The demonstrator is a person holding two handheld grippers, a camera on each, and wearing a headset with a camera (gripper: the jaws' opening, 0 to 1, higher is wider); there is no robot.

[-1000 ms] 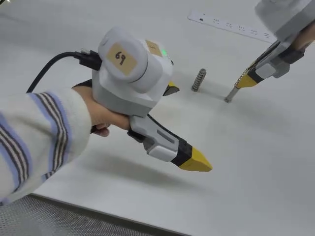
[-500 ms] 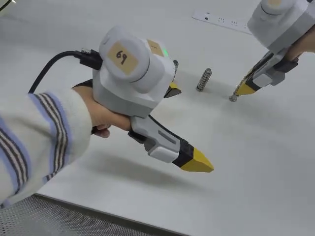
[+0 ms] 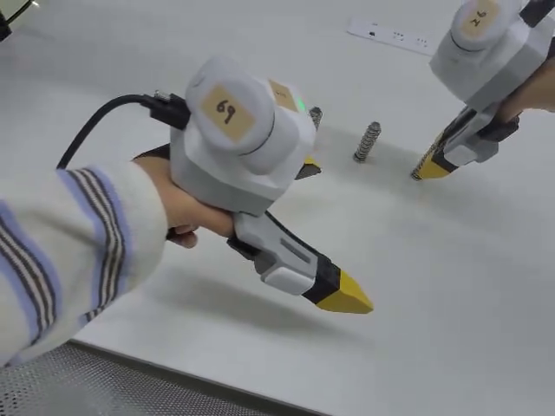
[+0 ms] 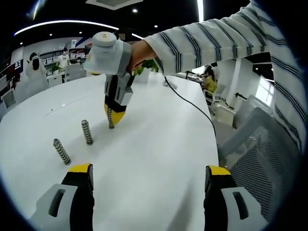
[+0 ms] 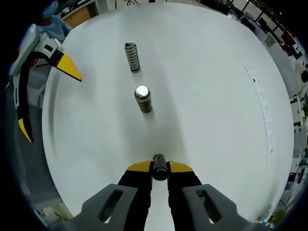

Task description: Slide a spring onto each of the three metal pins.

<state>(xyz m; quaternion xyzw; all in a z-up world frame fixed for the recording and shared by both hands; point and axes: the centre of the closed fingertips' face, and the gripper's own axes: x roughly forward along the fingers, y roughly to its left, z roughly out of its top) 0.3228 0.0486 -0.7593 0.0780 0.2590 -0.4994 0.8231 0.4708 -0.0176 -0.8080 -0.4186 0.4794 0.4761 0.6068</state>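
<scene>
Two pins with springs on them stand upright on the white table: one [image 3: 368, 141] mid-table, the other [image 3: 316, 114] just behind my left gripper's body. In the right gripper view they stand in a row ahead, the near one [image 5: 143, 99] and the far one [image 5: 131, 56]. My right gripper [image 3: 427, 169] points down with its tips close to the table, shut on a third spring [image 5: 160, 162] held upright. My left gripper [image 3: 328, 230] hovers open above the table with nothing between its fingers [image 4: 81, 169]. From there the right gripper [image 4: 114, 111] appears beyond the two sprung pins [image 4: 86, 131].
A white power strip [image 3: 395, 36] lies at the far edge of the table [image 3: 451, 286]. The table's front edge runs along the bottom left, with grey mesh [image 3: 78, 386] below it. A black cable [image 3: 95, 126] trails from the left gripper.
The right gripper has come down along the third pin with the spring; the bare pin below its tips a second ago is now hidden. The left gripper has stayed put.
</scene>
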